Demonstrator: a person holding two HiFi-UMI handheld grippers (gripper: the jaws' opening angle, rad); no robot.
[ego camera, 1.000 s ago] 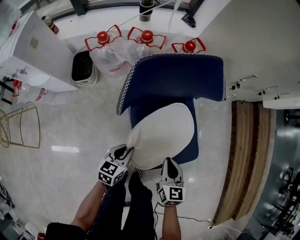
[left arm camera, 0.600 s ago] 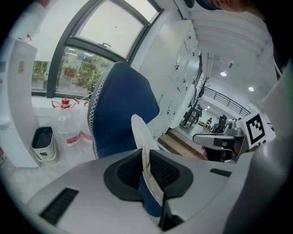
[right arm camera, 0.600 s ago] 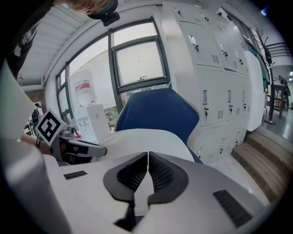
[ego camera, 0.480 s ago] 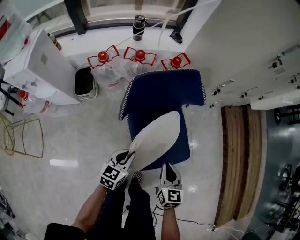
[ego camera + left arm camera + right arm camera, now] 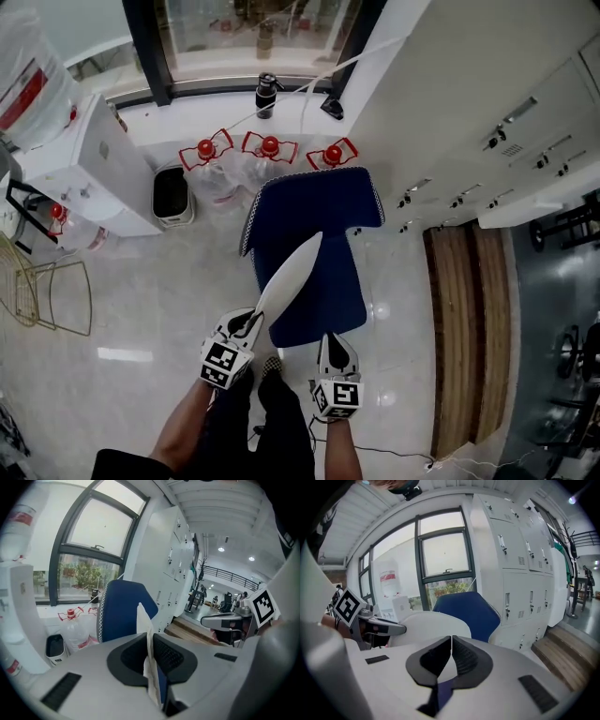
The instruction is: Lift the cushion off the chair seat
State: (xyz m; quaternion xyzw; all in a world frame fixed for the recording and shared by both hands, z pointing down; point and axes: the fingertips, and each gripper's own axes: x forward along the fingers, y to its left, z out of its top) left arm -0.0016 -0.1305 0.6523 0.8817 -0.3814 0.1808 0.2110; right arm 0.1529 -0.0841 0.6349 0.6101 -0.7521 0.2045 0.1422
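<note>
The white cushion [image 5: 291, 272] hangs on edge above the blue chair's seat [image 5: 323, 295], seen as a thin sliver running up and right from my left gripper [image 5: 251, 319]. In the left gripper view the jaws [image 5: 150, 641] are closing with the cushion's cloth edge [image 5: 143, 620] pinched between the pads, the chair back [image 5: 122, 611] behind it. My right gripper [image 5: 336, 345] is to the right of the cushion and apart from it. Its jaws [image 5: 451, 639] meet at the tips with nothing between them; the cushion [image 5: 431, 623] and chair [image 5: 466, 609] lie beyond.
Three red-capped water bottles [image 5: 270, 150] and a black bin [image 5: 171, 192] stand behind the chair. A white water dispenser [image 5: 94, 159] and a gold wire stool [image 5: 47, 291] are on the left. Lockers [image 5: 487, 122] and a wooden step [image 5: 469, 328] line the right.
Both grippers have risen. The cushion went from lying flat on the seat to hanging on edge from the left gripper. The right gripper no longer sits at its edge.
</note>
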